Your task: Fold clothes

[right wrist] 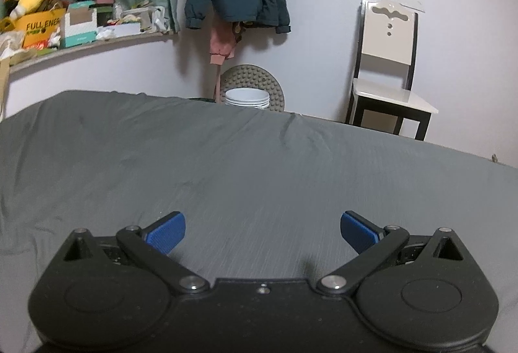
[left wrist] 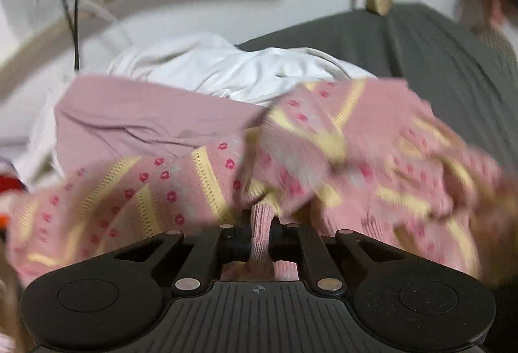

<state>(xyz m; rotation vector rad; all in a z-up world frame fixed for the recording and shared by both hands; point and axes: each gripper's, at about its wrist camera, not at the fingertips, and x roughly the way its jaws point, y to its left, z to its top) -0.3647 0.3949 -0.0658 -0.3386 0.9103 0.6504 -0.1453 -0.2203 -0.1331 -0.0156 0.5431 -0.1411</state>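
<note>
The left tongs (left wrist: 259, 236) pinch a ribbed pink edge of the patterned pink sweater (left wrist: 200, 178), which hangs blurred in front of them, over a plain pink garment (left wrist: 136, 116) and white cloth (left wrist: 207, 71) on the grey bed (left wrist: 437, 61); the right tongs (right wrist: 262, 233) are spread wide, blue pads (right wrist: 166, 231) apart, above bare grey bedsheet (right wrist: 226, 158); a chair (right wrist: 385, 87) stands beyond

The left tongs (left wrist: 259, 236) have their fingertips buried in a ribbed pink cuff of the patterned pink sweater (left wrist: 200, 178), whose right half smears into motion blur. The white garment (left wrist: 207, 68) behind it is partly covered. The shelf boxes (right wrist: 48, 22) are cut by the left edge.
</note>
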